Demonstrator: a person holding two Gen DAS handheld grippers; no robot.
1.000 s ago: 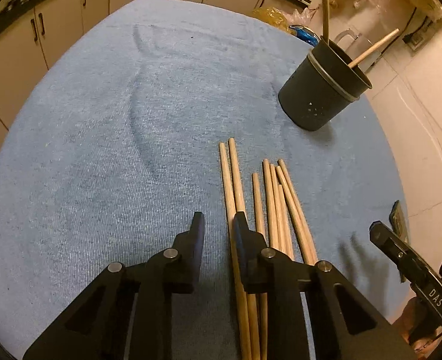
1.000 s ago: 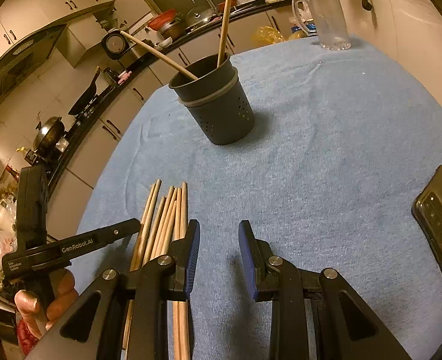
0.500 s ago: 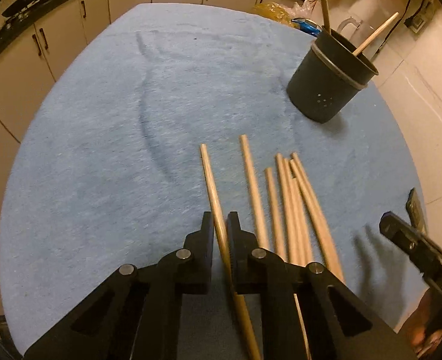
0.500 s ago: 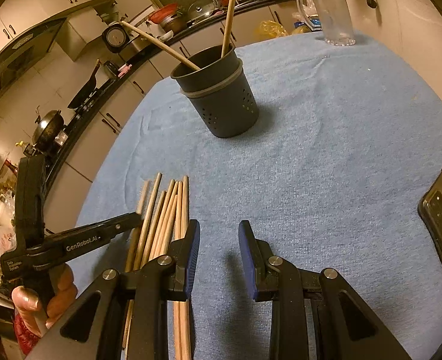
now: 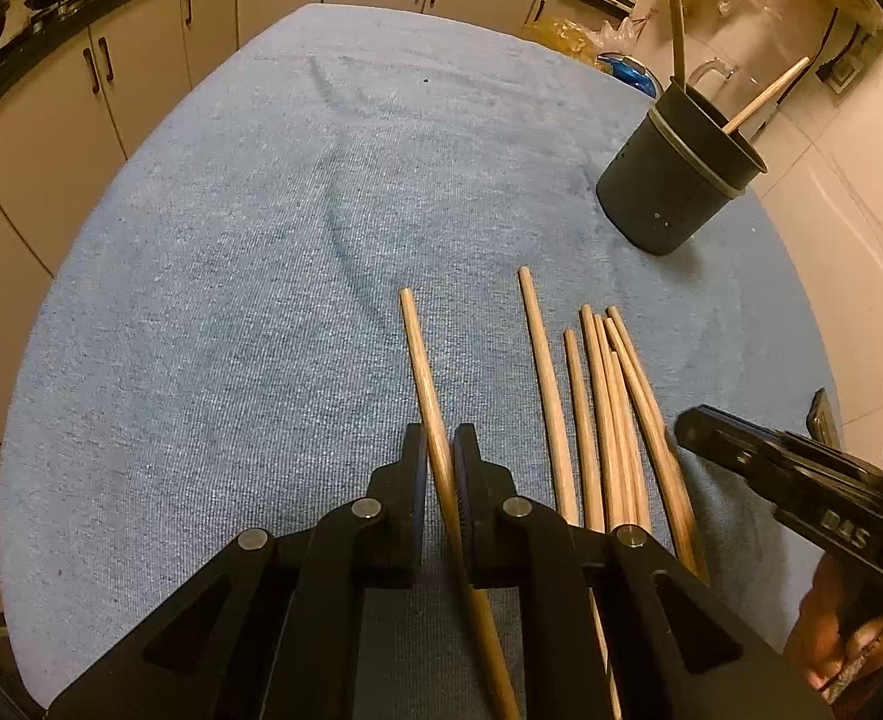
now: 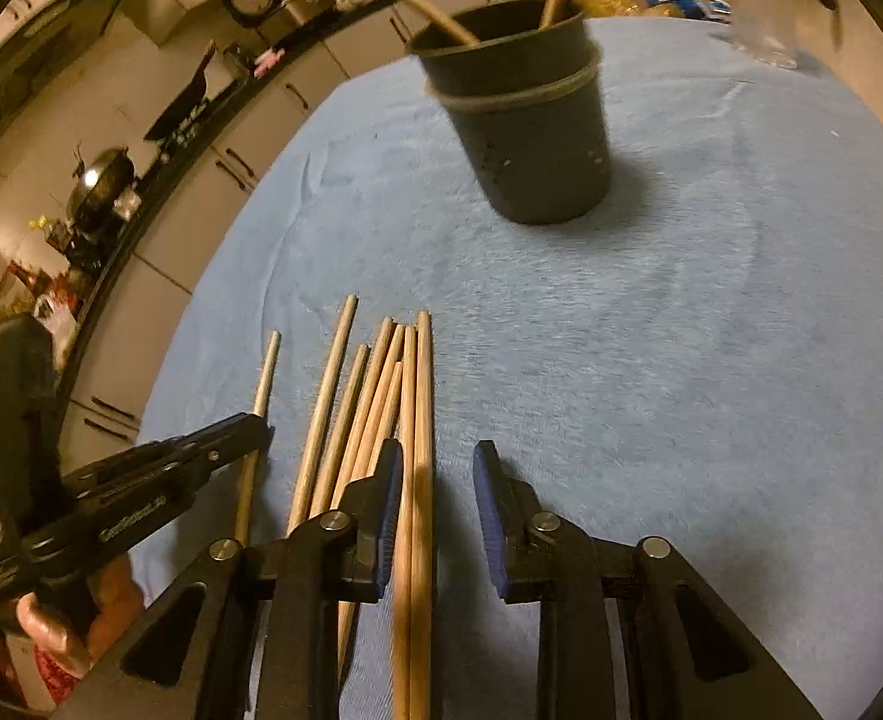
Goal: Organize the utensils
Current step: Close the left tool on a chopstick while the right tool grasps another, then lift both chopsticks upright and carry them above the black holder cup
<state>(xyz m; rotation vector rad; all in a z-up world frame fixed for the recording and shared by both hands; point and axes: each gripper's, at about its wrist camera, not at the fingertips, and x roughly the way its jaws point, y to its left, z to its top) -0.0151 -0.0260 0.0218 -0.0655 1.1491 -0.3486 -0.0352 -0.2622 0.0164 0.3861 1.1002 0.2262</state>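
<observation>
My left gripper [image 5: 440, 450] is shut on one wooden chopstick [image 5: 420, 360], pulled a little left of the others. Several more chopsticks [image 5: 606, 408] lie side by side on the blue cloth [image 5: 231, 276]; they also show in the right wrist view [image 6: 381, 384]. A dark perforated utensil holder [image 5: 672, 180] stands at the far right with two chopsticks in it; it also shows in the right wrist view [image 6: 525, 132]. My right gripper [image 6: 435, 468] is open, low over the pile, with the two rightmost chopsticks [image 6: 419, 420] between its jaws.
A dark phone [image 5: 820, 420] lies at the cloth's right edge. A clear glass mug [image 6: 765, 30] stands behind the holder. Kitchen cabinets [image 5: 141, 60] and a counter ring the table's far side.
My left gripper closed on one chopstick and drew it left, away from the pile. My right gripper moved left and forward over the pile's right side, staying open.
</observation>
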